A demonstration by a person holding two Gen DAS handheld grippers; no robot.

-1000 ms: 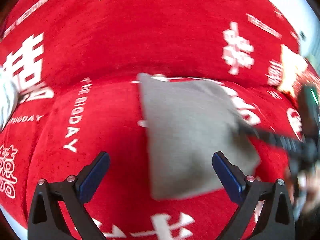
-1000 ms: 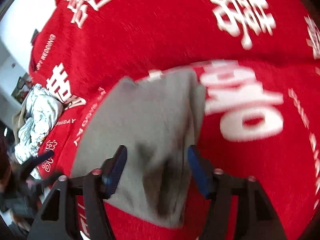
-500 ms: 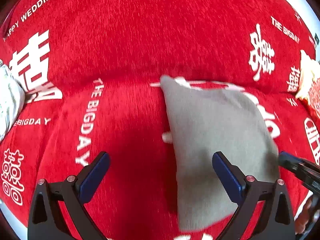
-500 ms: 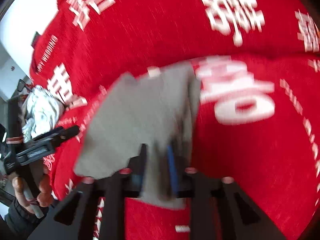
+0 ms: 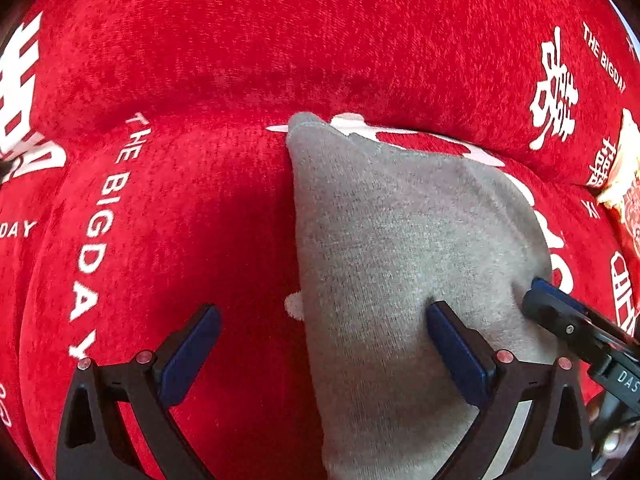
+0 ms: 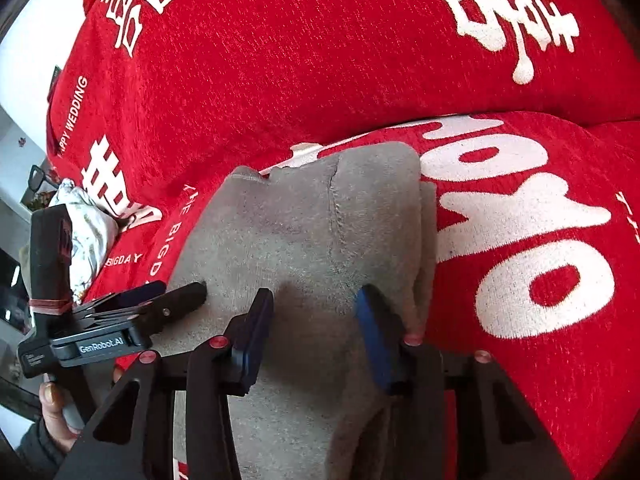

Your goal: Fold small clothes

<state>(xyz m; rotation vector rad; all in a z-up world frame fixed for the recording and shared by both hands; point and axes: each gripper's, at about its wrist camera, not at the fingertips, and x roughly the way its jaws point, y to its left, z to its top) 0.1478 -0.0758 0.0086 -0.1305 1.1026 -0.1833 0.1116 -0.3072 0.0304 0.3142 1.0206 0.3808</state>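
Observation:
A folded grey garment (image 5: 400,256) lies flat on the red printed sofa cover (image 5: 200,200); it also shows in the right wrist view (image 6: 320,232). My left gripper (image 5: 320,344) is open, its right finger over the garment's near part and its left finger over the red cover. My right gripper (image 6: 314,332) is open, its fingers astride the garment's near edge, with no cloth pinched. The right gripper's fingertips (image 5: 540,300) show in the left wrist view at the garment's right edge. The left gripper's fingertips (image 6: 188,294) touch the garment's left edge in the right wrist view.
A crumpled white cloth (image 6: 86,224) lies at the sofa's far left. A yellow and red item (image 5: 626,184) sits at the right edge of the left wrist view. The sofa back (image 6: 320,60) rises behind the garment.
My right gripper shut on the garment's near edge half a second ago and is open now. My left gripper moved right and closer, so its right finger now lies over the garment.

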